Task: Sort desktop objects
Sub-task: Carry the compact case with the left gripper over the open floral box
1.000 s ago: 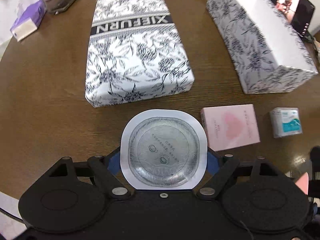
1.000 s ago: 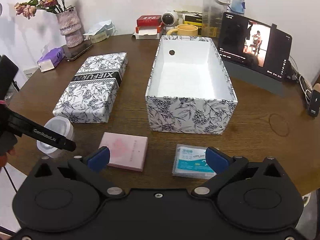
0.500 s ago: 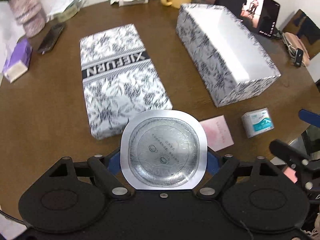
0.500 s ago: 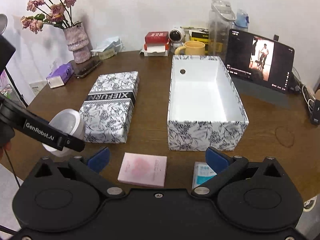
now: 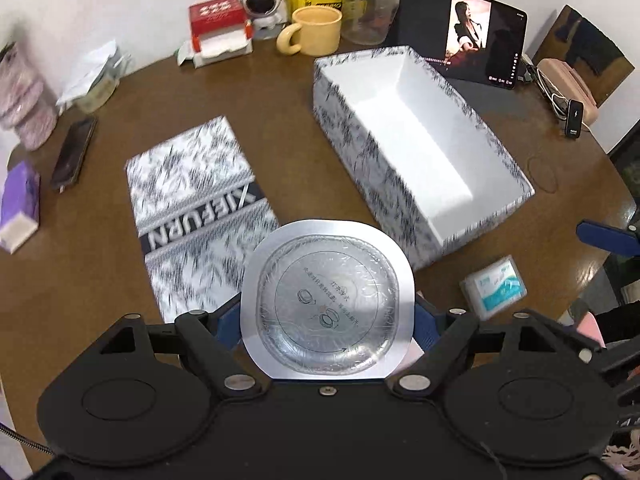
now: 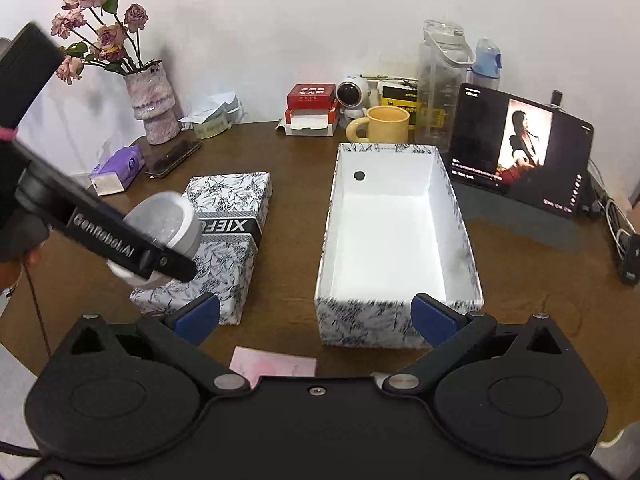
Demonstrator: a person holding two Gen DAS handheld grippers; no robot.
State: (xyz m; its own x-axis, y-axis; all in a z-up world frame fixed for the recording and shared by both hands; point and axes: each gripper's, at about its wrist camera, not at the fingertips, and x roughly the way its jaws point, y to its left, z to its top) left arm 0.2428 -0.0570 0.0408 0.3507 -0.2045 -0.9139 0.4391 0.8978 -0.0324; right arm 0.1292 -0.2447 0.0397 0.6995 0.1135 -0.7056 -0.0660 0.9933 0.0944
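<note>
My left tool clamps a sealed cup by its sides, lid up, above the tabletop's near edge beside the open box meant to receive it. The cup is shallow, with a silvery printed foil lid. My right tool hangs open, empty.

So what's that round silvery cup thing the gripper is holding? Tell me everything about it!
The cup is a small sealed tub with a shiny foil lid, rounded-square in outline, printed with circles and tiny text. Its body looks like pale, cloudy plastic. The left gripper is shut on it, blue pads pressing both sides, so it hangs in the air tipped on its side, lid facing the camera. It is above the patterned box lid, left of the open box. Only the pads touch it.
</note>
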